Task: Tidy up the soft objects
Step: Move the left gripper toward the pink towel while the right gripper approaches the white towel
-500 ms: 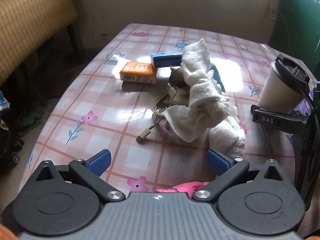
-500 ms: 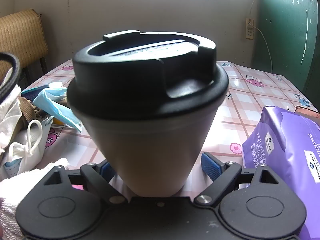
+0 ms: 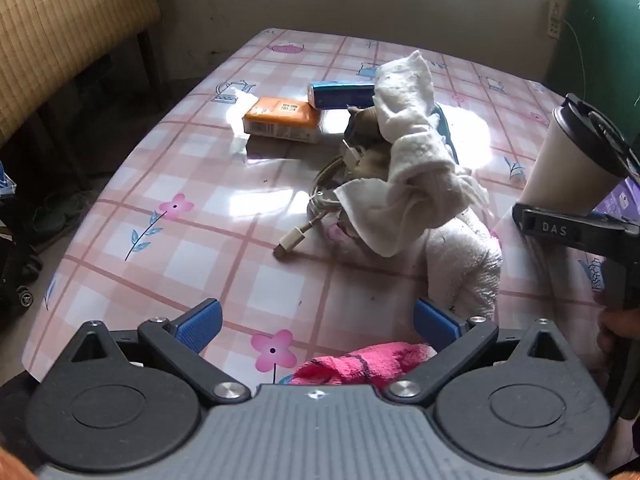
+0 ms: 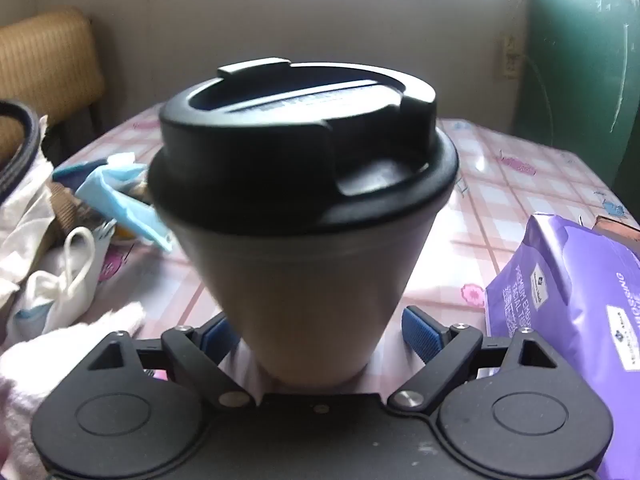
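Both sets of jaws stand wide. The right gripper (image 4: 322, 334) straddles the tapered, black-lidded cup (image 4: 304, 216) without pressing it; the left gripper (image 3: 318, 320) holds nothing, a fuzzy pink cloth (image 3: 362, 364) just under it. Left of the cup, nubbly white towels (image 3: 416, 168) heap over a coiled cable (image 3: 316, 204). Only the right view shows the glossy purple tissue pack (image 4: 568, 304) right of the cup.
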Demonstrator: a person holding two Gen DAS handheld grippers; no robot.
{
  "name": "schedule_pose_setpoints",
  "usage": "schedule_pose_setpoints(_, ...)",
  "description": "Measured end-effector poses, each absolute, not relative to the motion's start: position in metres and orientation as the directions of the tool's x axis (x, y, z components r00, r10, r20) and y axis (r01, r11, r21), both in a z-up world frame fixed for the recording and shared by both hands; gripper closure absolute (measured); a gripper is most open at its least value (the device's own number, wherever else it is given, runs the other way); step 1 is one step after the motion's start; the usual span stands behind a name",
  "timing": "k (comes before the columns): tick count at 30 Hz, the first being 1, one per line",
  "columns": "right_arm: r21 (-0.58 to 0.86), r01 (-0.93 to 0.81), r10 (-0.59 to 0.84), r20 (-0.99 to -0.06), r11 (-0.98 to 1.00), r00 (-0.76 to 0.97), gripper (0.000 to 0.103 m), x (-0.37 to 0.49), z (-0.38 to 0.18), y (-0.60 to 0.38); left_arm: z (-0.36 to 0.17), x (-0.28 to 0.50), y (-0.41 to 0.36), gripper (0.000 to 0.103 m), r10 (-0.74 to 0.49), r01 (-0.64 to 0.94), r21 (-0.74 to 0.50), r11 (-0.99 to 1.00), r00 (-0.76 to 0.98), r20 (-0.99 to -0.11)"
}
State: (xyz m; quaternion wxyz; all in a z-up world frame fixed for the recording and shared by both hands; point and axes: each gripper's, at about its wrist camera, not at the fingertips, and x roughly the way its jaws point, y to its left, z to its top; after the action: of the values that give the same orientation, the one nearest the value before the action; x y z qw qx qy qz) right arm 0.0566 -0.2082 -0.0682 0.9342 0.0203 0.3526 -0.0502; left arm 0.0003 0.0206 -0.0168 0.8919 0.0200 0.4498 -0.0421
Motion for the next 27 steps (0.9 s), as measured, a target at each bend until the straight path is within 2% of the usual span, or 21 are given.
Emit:
schedule_pose_setpoints(3, 0.004, 0.107, -0.08, -0.637, 0.994, 0.767, 0.002, 0.033, -0.044, -0.202, -0.015, 0.002, 0.016, 0.0, -0.052, 0.091, 0.003, 0.996, 0.591, -0.805)
schedule_pose_setpoints(10, 0.155, 0.013, 0.085, -0.606, 0.988, 0.791, 0.002, -0.038, 0.006, -0.185, -0.013, -0.003, 0.023, 0.0, -0.058, 0.068, -0.022, 0.997, 0.605, -0.794)
schedule_pose_setpoints(13, 0.158, -0.03, 0.121, -0.608, 0.987, 0.784, 0.002, -0.057, 0.015, -0.168, -0.013, -0.005, 0.028, 0.0, -0.057, 0.062, -0.024, 0.998, 0.606, -0.793)
schedule_pose_setpoints(21, 0.146, -0.102, 0.173, -0.66, 0.984, 0.731, 0.002, -0.071, 0.002, -0.135, -0.015, -0.016, 0.043, 0.0, -0.045, 0.048, -0.021, 0.999, 0.603, -0.797)
schedule_pose_setpoints(27, 0.153, -0.106, 0.181, -0.656, 0.983, 0.733, 0.002, -0.072, 0.001, -0.136, -0.013, -0.029, 0.04, 0.0, -0.078, 0.088, -0.03, 0.996, 0.605, -0.792)
